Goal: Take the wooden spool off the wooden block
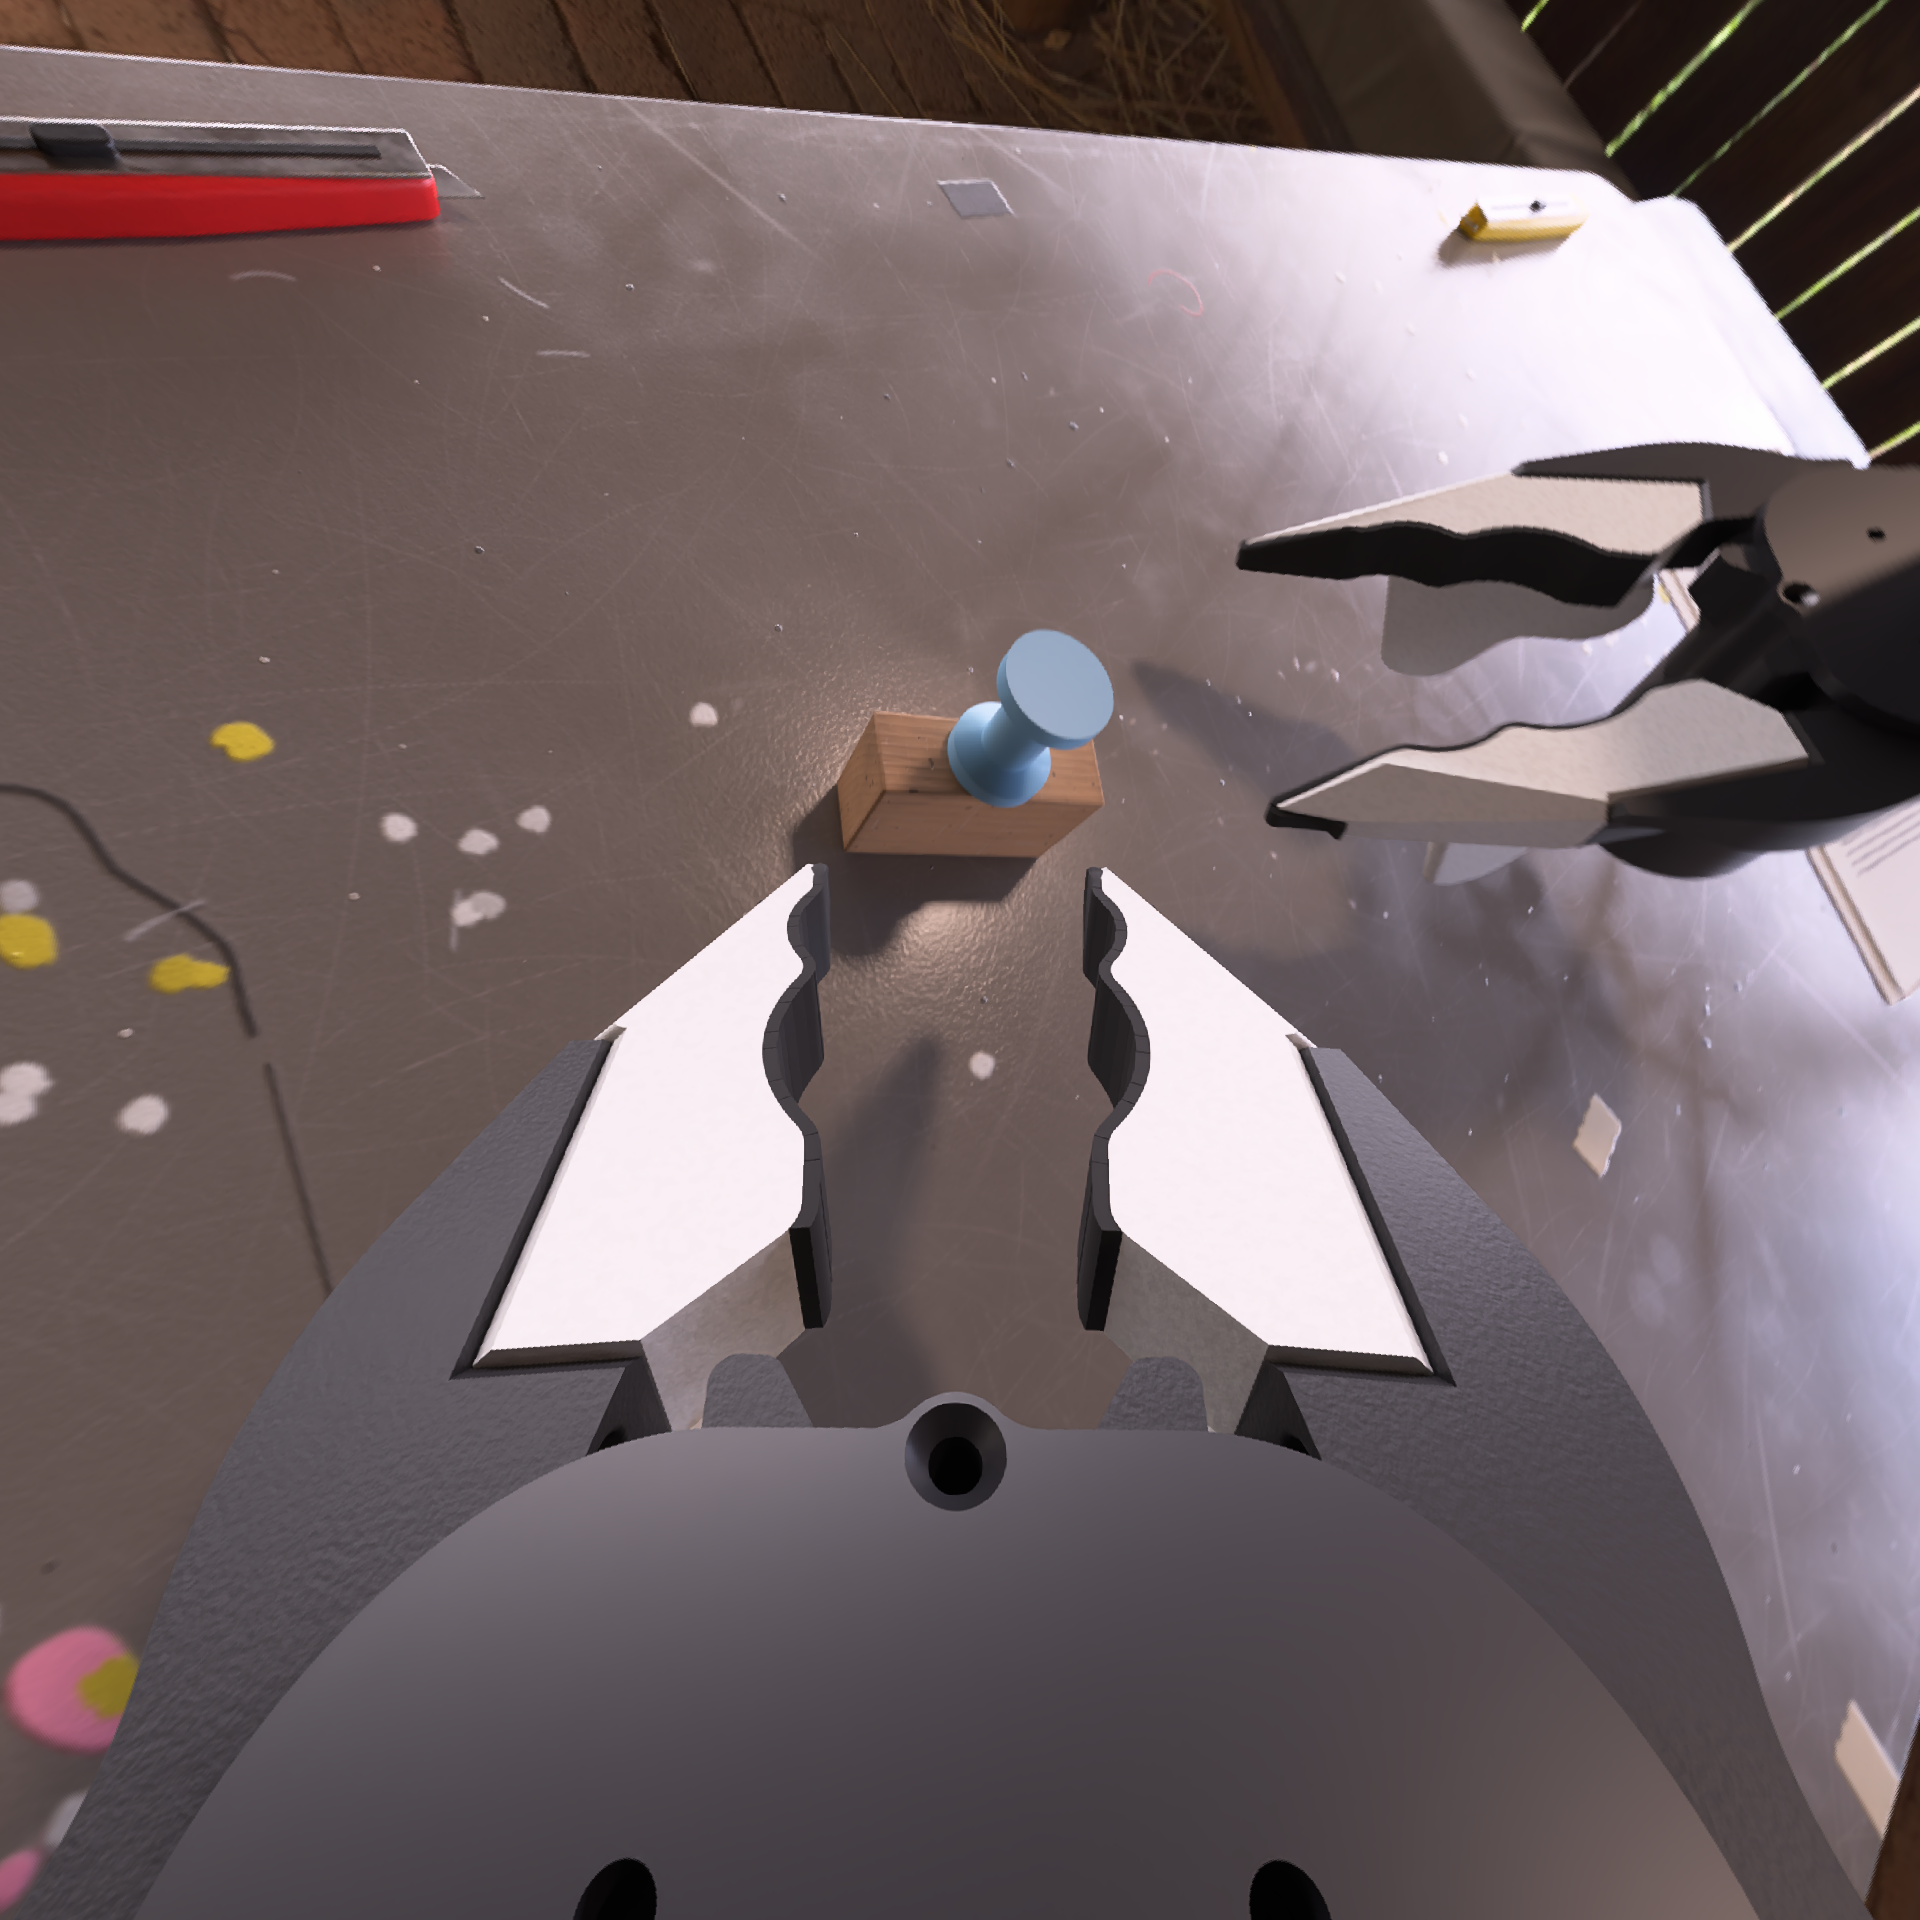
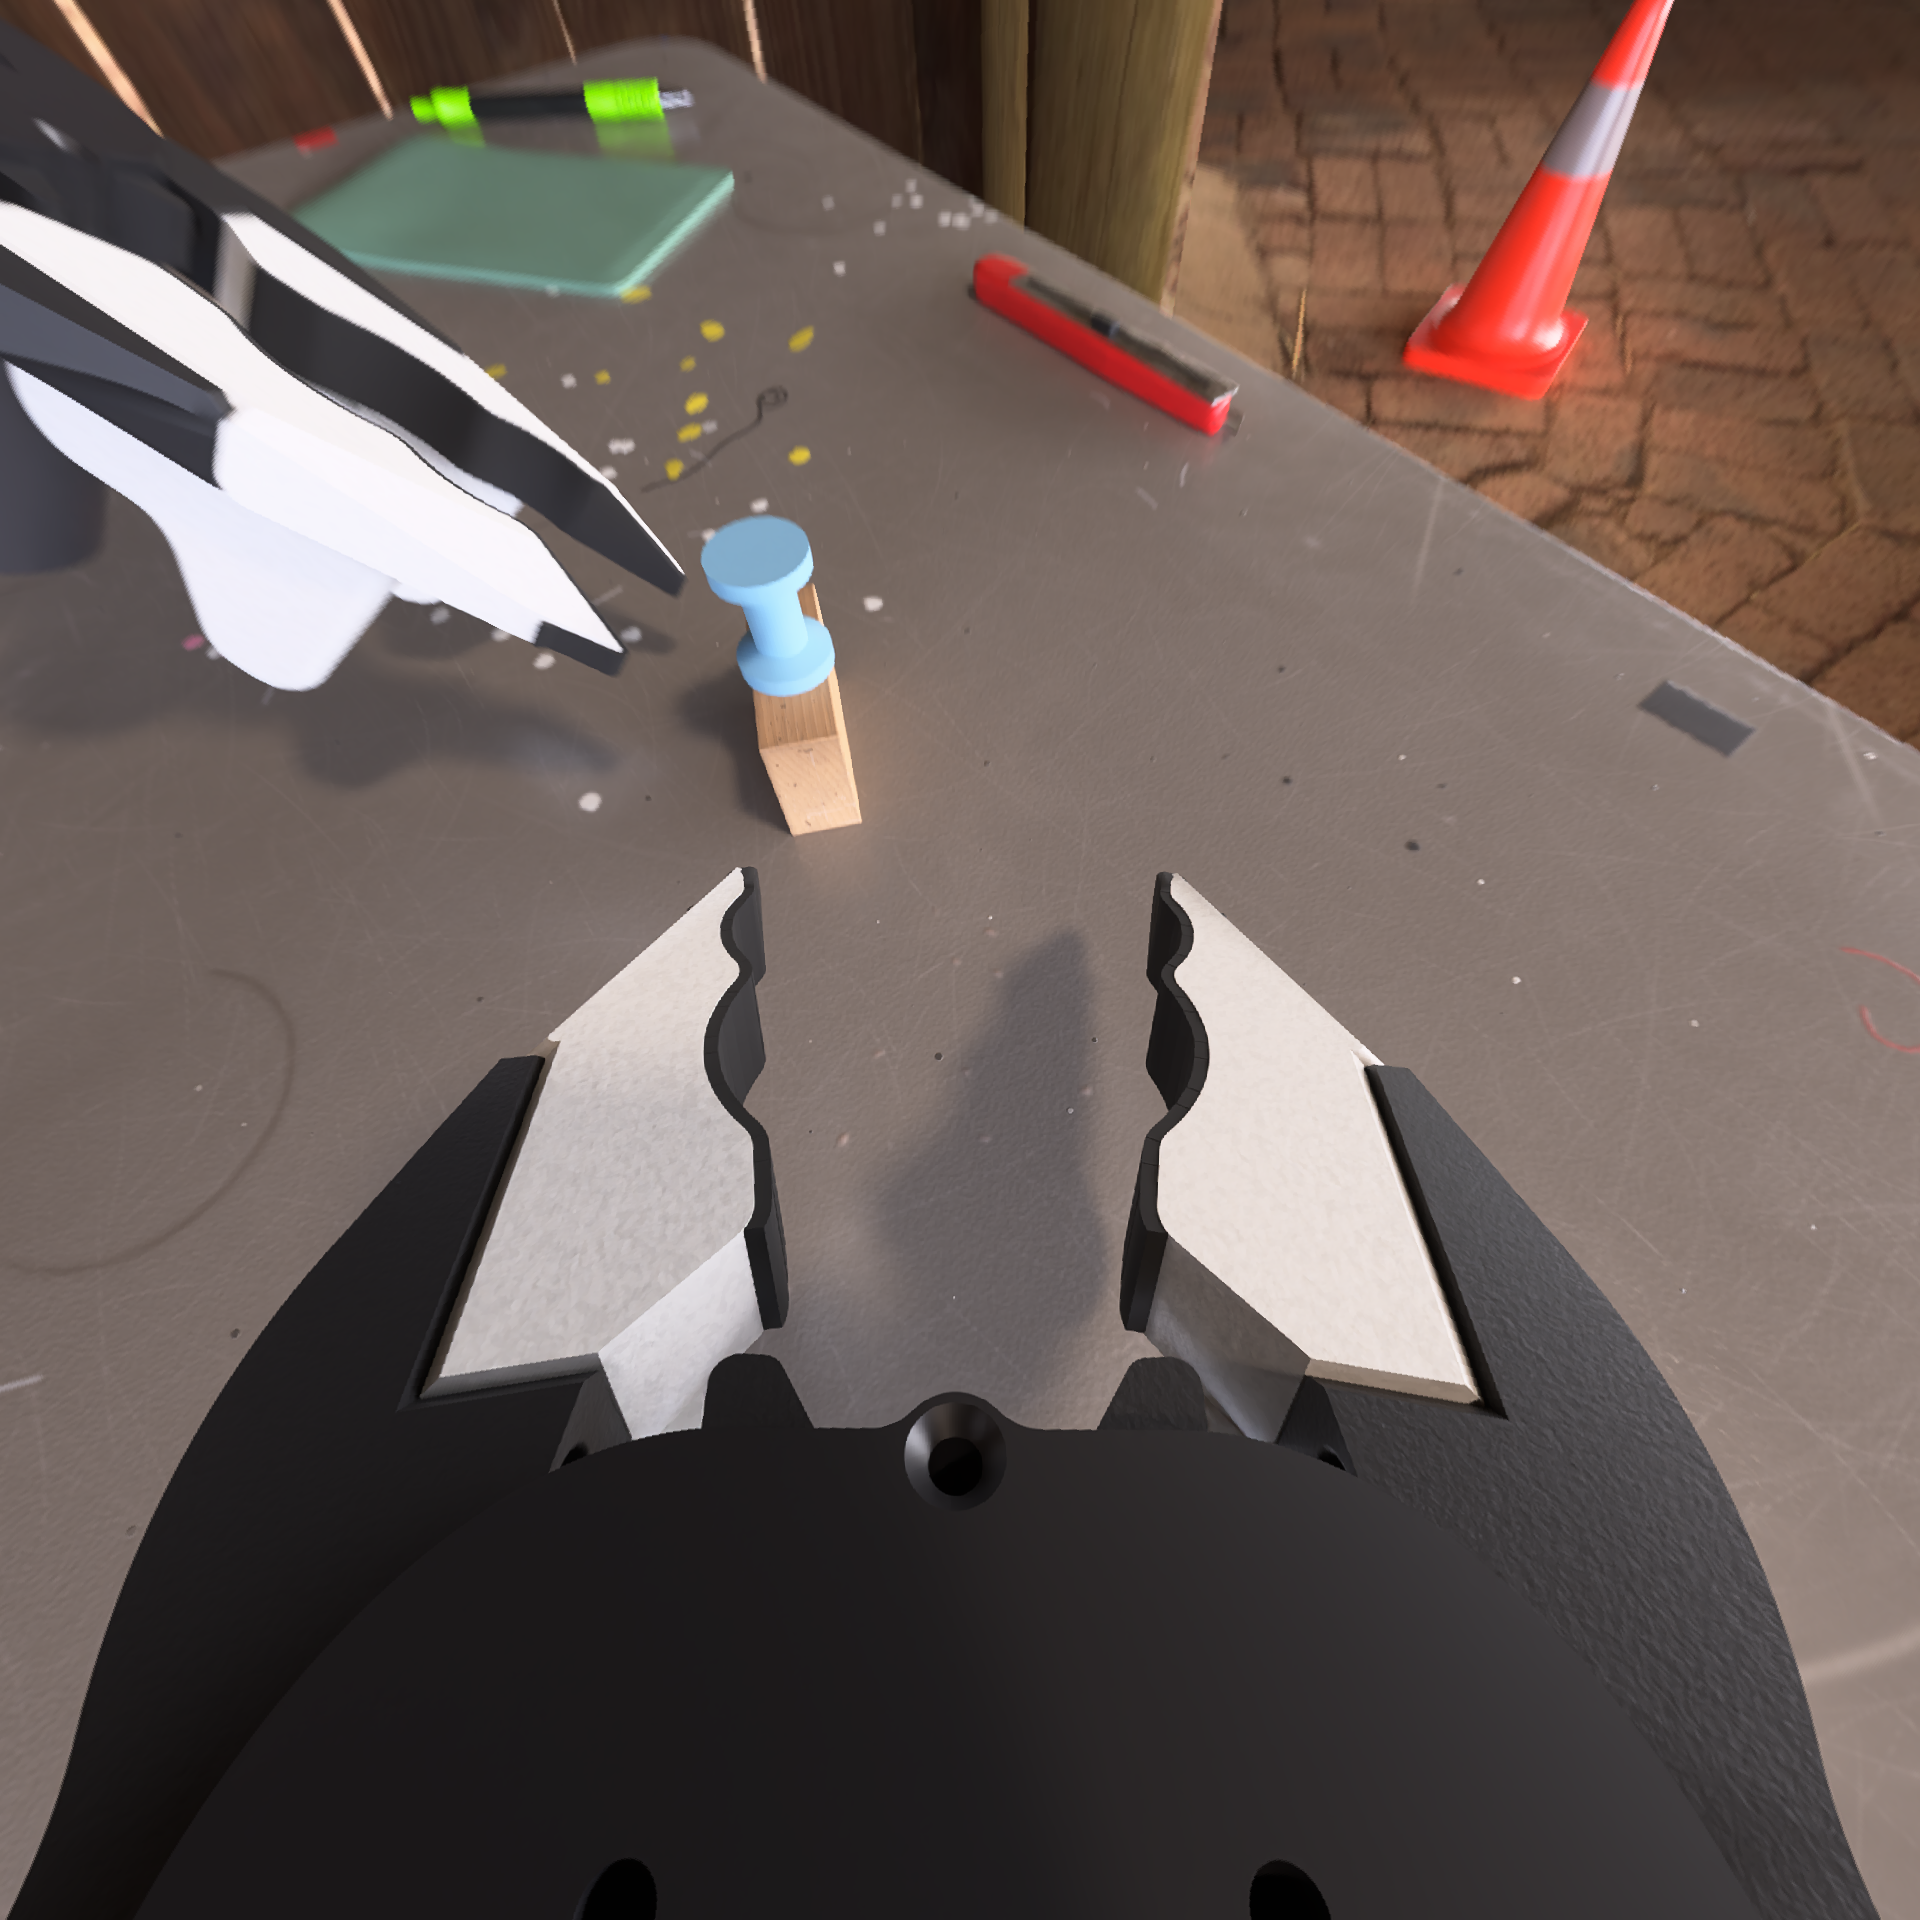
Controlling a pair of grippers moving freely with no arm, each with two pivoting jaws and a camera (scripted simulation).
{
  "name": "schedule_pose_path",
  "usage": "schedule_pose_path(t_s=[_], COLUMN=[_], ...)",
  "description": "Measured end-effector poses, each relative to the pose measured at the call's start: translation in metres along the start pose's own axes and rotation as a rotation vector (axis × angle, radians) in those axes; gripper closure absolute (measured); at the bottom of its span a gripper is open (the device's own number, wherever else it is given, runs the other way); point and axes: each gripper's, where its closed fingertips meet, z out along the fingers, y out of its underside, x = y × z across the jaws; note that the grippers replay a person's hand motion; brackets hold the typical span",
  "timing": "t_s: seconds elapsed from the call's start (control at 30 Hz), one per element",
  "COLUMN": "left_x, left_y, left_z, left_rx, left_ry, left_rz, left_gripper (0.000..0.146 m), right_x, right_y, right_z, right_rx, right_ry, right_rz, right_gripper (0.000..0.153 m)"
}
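A light blue spool (image 1: 1023, 722) stands upright on a small wooden block (image 1: 914, 805) on the grey table. My left gripper (image 1: 956, 883) is open and empty, its fingertips just short of the block's near side. My right gripper (image 1: 1262, 686) shows at the right in the left wrist view, open, to the right of the spool. In the right wrist view the spool (image 2: 769, 608) and block (image 2: 816, 764) lie ahead and left of my open right gripper (image 2: 956, 883). The left gripper (image 2: 649, 618) reaches in from the left there, tips close to the spool.
A red utility knife (image 1: 218, 197) (image 2: 1107, 343) lies near the far edge. A green pad (image 2: 520, 213), a green-and-black marker (image 2: 551, 104) and a yellow piece (image 1: 1517, 218) lie on the table. Paint spots dot it. An orange cone (image 2: 1538, 239) stands on the floor.
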Motion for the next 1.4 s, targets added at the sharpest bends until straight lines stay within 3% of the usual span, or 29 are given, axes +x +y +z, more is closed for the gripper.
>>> schedule_pose_path(t_s=[0.13,0.2,0.47,0.67,0.97,1.13,1.23,1.4], left_x=[-0.026,-0.041,-0.016,0.018,-0.025,-0.03,-0.035,-0.046], left_y=[-0.002,-0.006,-0.011,-0.025,-0.005,0.017,0.027,0.024], left_z=[-0.018,-0.022,0.008,0.011,-0.045,-0.073,-0.075,-0.064], left_rx=[-0.012,0.004,-0.036,-0.015,0.04,0.095,0.079,0.031], left_ry=[-0.145,-0.168,0.102,0.3,0.111,0.058,0.068,0.077], left_rz=[0.115,0.098,-0.072,-0.159,-0.153,-0.155,-0.171,-0.095], left_gripper=[0.099,0.099,0.096,0.098,0.098,0.098,0.098,0.098], right_x=[-0.006,-0.014,-0.037,-0.034,-0.046,-0.043,-0.041,-0.039], right_y=[0.001,-0.004,-0.002,-0.008,-0.031,-0.037,-0.038,-0.037], right_z=[0.012,0.018,0.056,0.066,0.096,0.102,0.098,0.082], right_rx=[-0.047,-0.046,-0.182,-0.162,-0.137,-0.113,-0.102,-0.081], right_ry=[-0.03,-0.055,-0.036,-0.021,0.049,0.062,0.034,-0.068], right_rz=[0.017,0.045,-0.082,-0.051,-0.063,-0.068,-0.06,-0.054], right_gripper=[0.078,0.078,0.077,0.078,0.08,0.099,0.114,0.122])
